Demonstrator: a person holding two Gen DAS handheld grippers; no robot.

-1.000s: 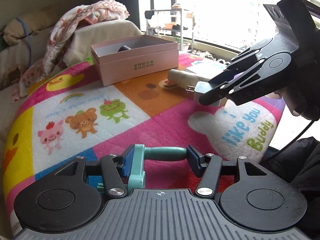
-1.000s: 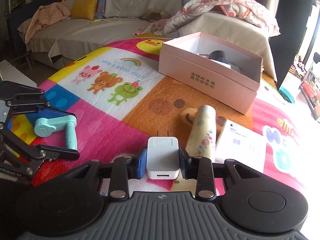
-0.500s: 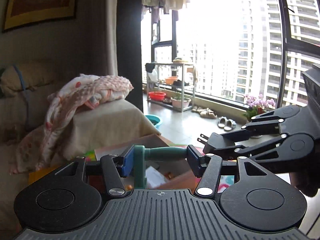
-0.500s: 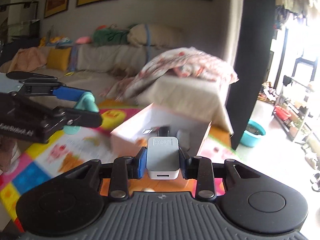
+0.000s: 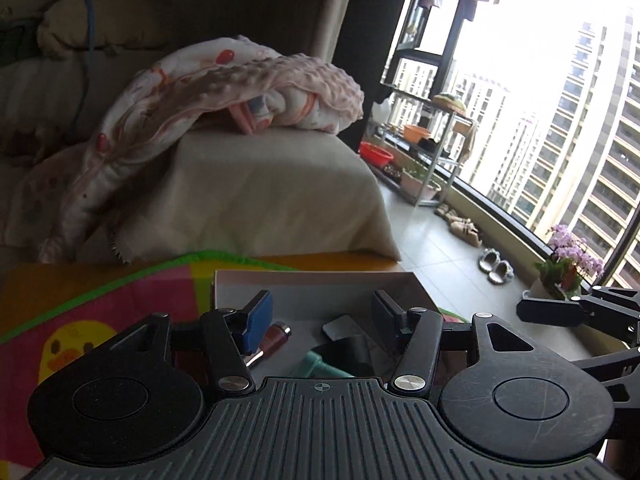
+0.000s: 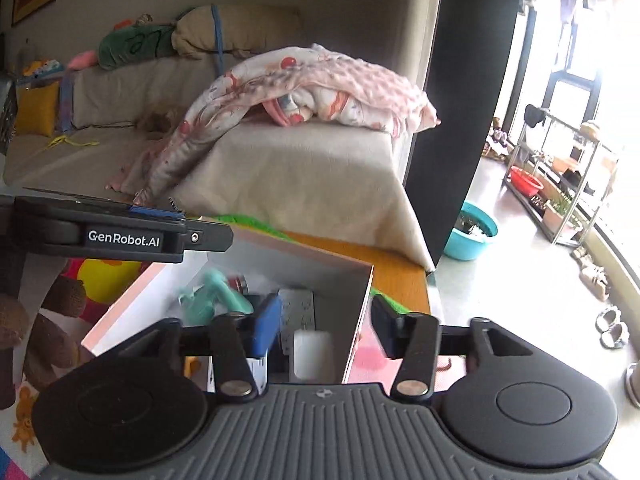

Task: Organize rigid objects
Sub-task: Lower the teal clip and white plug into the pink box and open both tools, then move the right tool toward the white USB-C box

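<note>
Jaws of the right gripper (image 6: pixel 324 326) have just been opening and stand apart, gripping nothing; the white charger (image 6: pixel 313 354), blurred, is dropping between them into the pink box (image 6: pixel 356 320). Left gripper (image 5: pixel 322 316) jaws also stand apart, empty, over the same box, where the teal handle (image 5: pixel 316 364) lies beside a dark flat piece and a brown cylinder (image 5: pixel 272 338). The right jaws straddle the box's thin card wall, so pulling back carelessly could snag and tip it. Hard, smooth plastics inside would slide and rattle. Beneath lies a soft, bright play mat (image 5: pixel 120 300).
</note>
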